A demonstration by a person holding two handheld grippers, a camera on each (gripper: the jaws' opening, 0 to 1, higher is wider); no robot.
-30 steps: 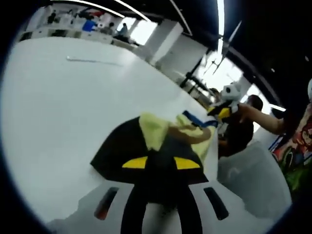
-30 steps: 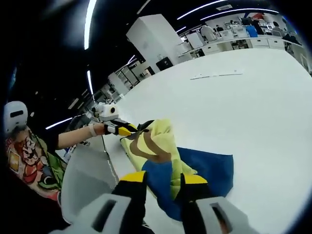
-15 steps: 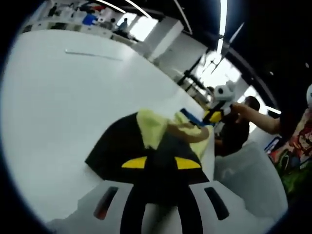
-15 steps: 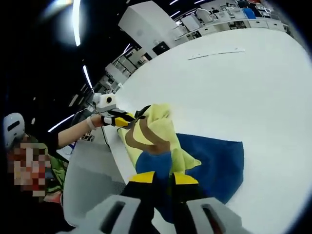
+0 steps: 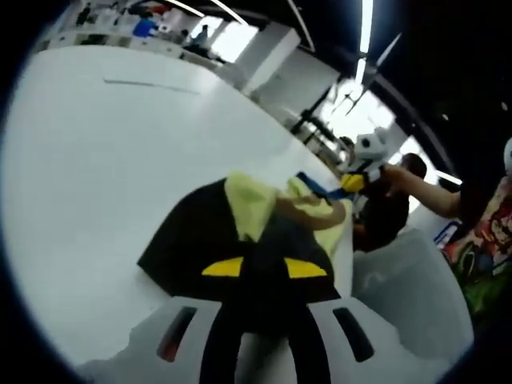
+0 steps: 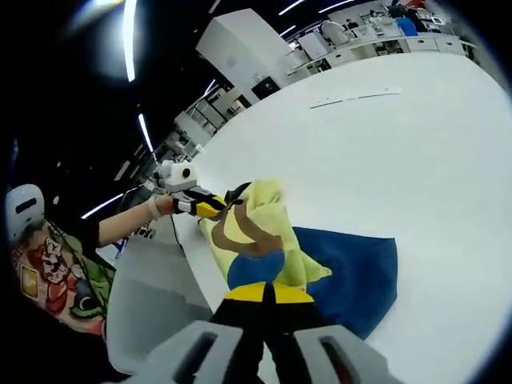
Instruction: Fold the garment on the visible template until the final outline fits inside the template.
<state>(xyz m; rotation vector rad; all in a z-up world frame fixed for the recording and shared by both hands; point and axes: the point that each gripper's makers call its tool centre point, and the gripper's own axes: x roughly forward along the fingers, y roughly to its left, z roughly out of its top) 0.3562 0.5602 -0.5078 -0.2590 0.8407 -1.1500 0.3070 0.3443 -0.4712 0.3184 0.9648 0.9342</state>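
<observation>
The garment is pale yellow with a brown band and blue parts, bunched near the white table's edge. A flat dark blue sheet spreads on the table under it; I cannot tell whether it is garment or template. My right gripper is shut on the blue cloth at the near side, yellow tips together. My left gripper grips the yellow end at the table's edge. In the left gripper view my left gripper has dark cloth between its jaws, and the right gripper holds a blue strip.
A thin pale strip lies far out on the table. A grey tub-like object stands beside the table's edge, next to the person's patterned shirt. Benches with equipment line the back of the room.
The right gripper's jaws, apart a second ago, have come together on the blue cloth. The left gripper keeps its hold, and its view has barely shifted.
</observation>
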